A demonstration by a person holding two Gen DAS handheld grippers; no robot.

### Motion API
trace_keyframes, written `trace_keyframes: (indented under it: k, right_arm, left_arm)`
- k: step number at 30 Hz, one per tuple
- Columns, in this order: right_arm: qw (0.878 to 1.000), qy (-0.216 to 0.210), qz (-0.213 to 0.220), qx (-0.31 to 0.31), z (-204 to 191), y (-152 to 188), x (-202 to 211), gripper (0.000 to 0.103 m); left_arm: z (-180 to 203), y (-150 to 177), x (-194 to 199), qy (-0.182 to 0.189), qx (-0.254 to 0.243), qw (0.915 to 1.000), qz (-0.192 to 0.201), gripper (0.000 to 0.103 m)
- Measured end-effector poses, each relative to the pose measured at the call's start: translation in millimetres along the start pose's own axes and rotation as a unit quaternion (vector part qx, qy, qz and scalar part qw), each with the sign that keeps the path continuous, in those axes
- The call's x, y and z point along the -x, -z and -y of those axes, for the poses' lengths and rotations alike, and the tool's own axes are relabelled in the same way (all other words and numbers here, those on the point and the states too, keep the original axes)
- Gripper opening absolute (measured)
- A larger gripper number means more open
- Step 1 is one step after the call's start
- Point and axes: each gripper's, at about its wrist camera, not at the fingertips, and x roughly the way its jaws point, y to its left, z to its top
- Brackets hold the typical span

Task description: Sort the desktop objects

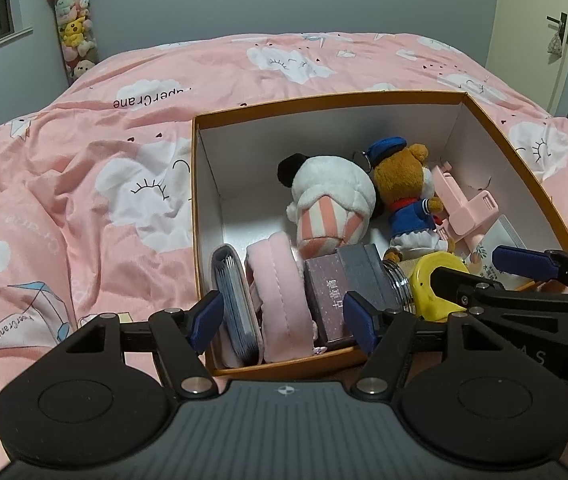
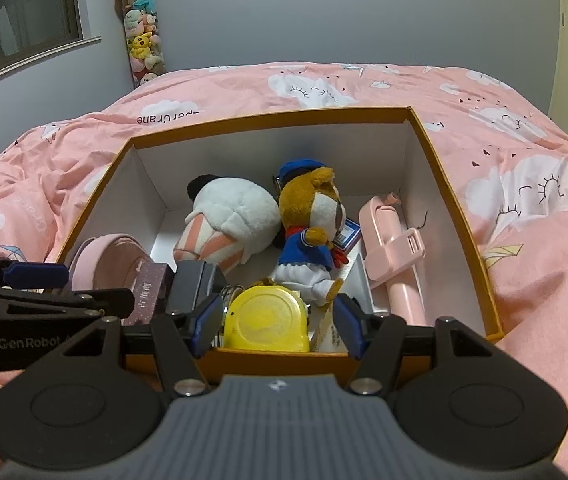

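An orange-rimmed box [image 1: 323, 100] [image 2: 268, 114] sits on the bed. It holds a white plush [image 1: 331, 188], a brown bear in blue [image 1: 403, 184], a pink plastic holder [image 1: 467, 208], a yellow tape measure [image 2: 266, 320], a purple box [image 1: 327, 296], a pink fabric band [image 1: 280, 288] and a blue-grey wallet [image 1: 236, 300]. My left gripper [image 1: 282, 320] stands open over the box's near left corner, with the wallet, band and purple box between its fingers. My right gripper [image 2: 278, 320] is open around the tape measure, with a gap at its right pad.
The pink cloud-print bedspread [image 1: 84, 200] surrounds the box on all sides. A tall clear tube of plush toys [image 2: 142, 36] stands in the far corner by a window [image 2: 24, 8]. A door [image 1: 555, 40] is at the far right.
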Motion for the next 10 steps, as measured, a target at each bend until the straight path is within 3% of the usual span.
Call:
trace_keyframes:
  k: [10]
  right_arm:
    - [1.0,-0.006,0.005,-0.003,1.5,1.6,3.1,0.064]
  left_arm:
    - [0.3,1.5,1.3,-0.005,-0.003,1.0,-0.006,0.078]
